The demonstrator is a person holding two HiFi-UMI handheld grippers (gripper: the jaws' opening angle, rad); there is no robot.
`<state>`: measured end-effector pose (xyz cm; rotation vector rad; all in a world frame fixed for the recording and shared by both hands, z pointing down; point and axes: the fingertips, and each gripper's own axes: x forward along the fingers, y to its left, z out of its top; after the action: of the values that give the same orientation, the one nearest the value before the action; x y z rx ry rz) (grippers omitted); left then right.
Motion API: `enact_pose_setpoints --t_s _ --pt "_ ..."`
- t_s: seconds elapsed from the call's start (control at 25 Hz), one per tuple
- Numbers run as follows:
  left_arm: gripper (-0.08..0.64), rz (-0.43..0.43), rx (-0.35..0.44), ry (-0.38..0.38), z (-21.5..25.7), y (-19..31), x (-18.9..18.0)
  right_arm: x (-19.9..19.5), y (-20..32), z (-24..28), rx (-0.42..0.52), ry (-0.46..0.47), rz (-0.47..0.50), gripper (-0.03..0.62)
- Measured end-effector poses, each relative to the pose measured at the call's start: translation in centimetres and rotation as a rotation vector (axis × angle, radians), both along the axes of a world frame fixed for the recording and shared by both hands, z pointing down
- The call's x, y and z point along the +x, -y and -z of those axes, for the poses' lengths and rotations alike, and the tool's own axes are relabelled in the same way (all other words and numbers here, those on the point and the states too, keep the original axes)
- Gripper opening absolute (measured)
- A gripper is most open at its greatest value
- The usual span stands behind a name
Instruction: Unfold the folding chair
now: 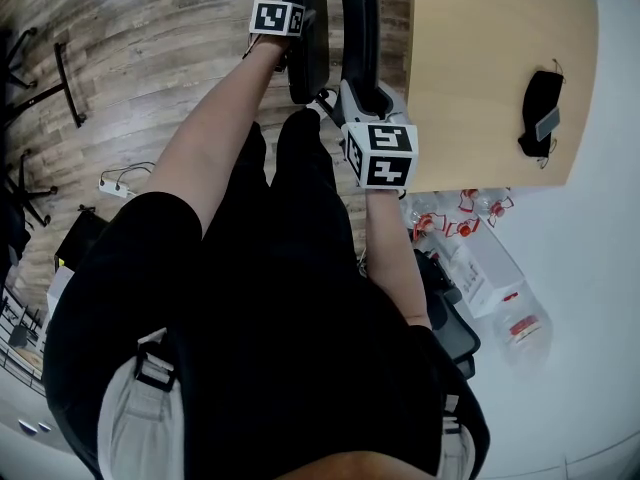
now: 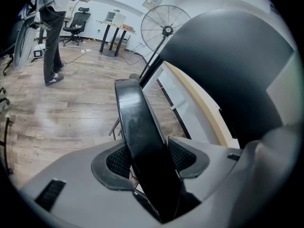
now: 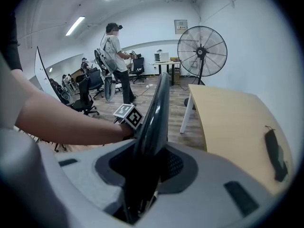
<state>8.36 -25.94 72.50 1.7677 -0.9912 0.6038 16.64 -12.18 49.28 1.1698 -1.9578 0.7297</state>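
folding chair (image 1: 306,53), black and slim, is gripped edge-on: left gripper (image 2: 149,158) and right gripper (image 3: 147,164) both clamp it.

folding chair (image 2: 142,137): black panel, smooth, glossy, plastic look | left gripper (image 2: 149,160): grey matt plastic shell; pads (image 2: 116,161) black, mesh-textured | floor (image 2: 57,113), 9 o'clock of chair: wood-look planks, slight sheen | table (image 3: 232,122), 3 o'clock of chair: pale wood-look top, matt
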Motion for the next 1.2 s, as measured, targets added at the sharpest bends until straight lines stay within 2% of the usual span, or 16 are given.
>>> enact_pose_setpoints --t_s 0.24,0.6,1.04,1.2 --pt "0.224 0.002 0.004 -0.005 -0.1 0.1 -0.3 1.4 0.4 -0.1 0.007 -0.016 -0.025 0.120" --pt "0.227 0.039 -0.046 -0.074 -3.2 -0.9 -5.1 5.8 1.2 -1.9 -0.042 -0.007 -0.086 0.120" --pt "0.230 0.028 -0.067 -0.193 -6.6 -1.8 -10.0 6.4 1.5 -4.1 -0.072 0.026 -0.088 0.120" --pt "0.230 0.020 -0.056 -0.241 -7.8 -2.2 -11.8 5.4 1.2 -4.7 -0.078 0.033 -0.078 0.120"
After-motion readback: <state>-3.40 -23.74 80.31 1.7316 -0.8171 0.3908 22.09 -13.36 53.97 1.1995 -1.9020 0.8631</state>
